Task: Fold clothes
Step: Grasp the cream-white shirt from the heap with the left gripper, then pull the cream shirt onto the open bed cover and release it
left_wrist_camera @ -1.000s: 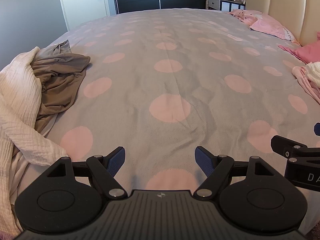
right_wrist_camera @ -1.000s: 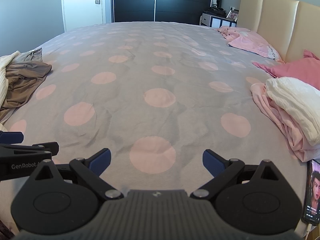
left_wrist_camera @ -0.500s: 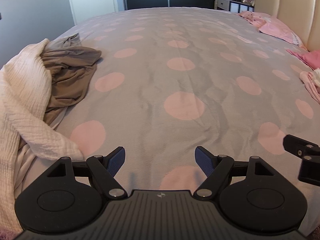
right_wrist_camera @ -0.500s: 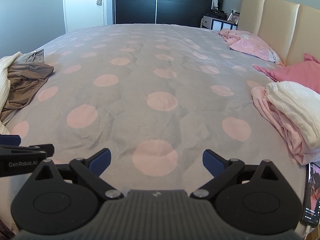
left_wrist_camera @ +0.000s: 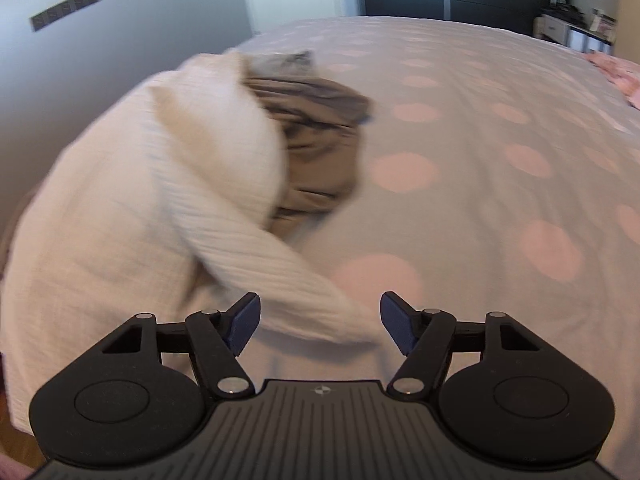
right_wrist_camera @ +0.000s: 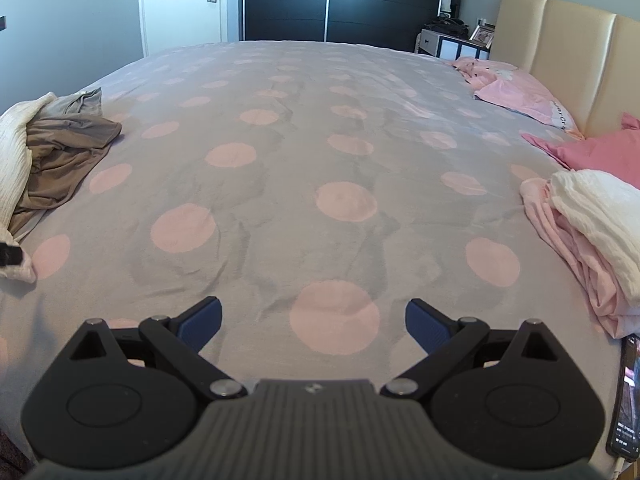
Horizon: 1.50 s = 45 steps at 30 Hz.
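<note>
Clothes lie in two groups on a grey bedspread (right_wrist_camera: 320, 128) with pink dots. At the left of both frames, a cream ribbed garment (left_wrist_camera: 132, 208) lies heaped against a crumpled brown garment (left_wrist_camera: 316, 136); motion blur softens the left wrist view. One cream end trails into the lower centre, between the spread fingers of the left gripper (left_wrist_camera: 320, 322), which grips nothing. The right gripper (right_wrist_camera: 313, 324) is likewise wide apart and empty, above bare bedspread. At right centre, a white garment (right_wrist_camera: 596, 216) rests on pink clothing (right_wrist_camera: 568, 252). A phone (right_wrist_camera: 624, 400) occupies the lower right corner.
</note>
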### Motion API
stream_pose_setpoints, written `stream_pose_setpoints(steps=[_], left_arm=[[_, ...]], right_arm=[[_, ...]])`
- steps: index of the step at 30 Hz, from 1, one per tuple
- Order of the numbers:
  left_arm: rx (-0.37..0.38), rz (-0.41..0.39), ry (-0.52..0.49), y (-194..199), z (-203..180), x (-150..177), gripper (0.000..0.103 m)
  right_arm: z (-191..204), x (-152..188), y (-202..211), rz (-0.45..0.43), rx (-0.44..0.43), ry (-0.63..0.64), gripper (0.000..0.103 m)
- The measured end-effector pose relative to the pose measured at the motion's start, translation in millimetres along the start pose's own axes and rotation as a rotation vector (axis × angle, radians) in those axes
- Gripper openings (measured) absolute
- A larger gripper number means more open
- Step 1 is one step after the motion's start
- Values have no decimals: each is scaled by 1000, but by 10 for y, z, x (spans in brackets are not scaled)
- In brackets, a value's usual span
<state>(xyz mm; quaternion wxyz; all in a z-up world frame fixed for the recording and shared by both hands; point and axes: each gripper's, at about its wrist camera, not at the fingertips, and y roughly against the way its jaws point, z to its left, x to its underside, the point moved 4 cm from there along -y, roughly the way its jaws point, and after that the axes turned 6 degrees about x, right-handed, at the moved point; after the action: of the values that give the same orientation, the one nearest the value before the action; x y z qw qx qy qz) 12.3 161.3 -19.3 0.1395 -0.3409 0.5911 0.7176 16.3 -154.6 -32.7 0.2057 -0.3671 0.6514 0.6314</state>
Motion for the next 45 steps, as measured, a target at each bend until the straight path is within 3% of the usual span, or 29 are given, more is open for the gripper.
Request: stream_pose_setpoints(steps=[3, 9, 11, 15, 18, 27, 36, 41, 45], left_arm=[[-60, -10, 27, -30, 278, -148, 66], [-103, -2, 51, -265, 619, -457, 65], [-111, 0, 60, -340, 721, -543, 57], [-65, -12, 75, -421, 806, -561, 24], [-25, -42, 50, -379, 742, -548, 9], [257, -100, -216, 195, -269, -371, 5], [568, -42, -401, 737, -1421, 195, 5], [681, 32, -496, 958, -1869, 547, 5], [670, 112, -560, 909, -1954, 791, 5]], right_arm=[[99, -31, -41, 2, -15, 17, 99], [242, -60, -137, 16, -35, 48, 99], [268, -59, -169, 21, -37, 59, 99], [289, -66, -230, 26, -25, 79, 99], [269, -66, -251, 29, -13, 72, 99], [201, -46, -154, 10, -21, 63, 99], [-190, -62, 77, -10, -5, -1, 99], [-525, 8, 144, 25, -2, -59, 99], [-671, 74, 191, 47, -36, -110, 99]])
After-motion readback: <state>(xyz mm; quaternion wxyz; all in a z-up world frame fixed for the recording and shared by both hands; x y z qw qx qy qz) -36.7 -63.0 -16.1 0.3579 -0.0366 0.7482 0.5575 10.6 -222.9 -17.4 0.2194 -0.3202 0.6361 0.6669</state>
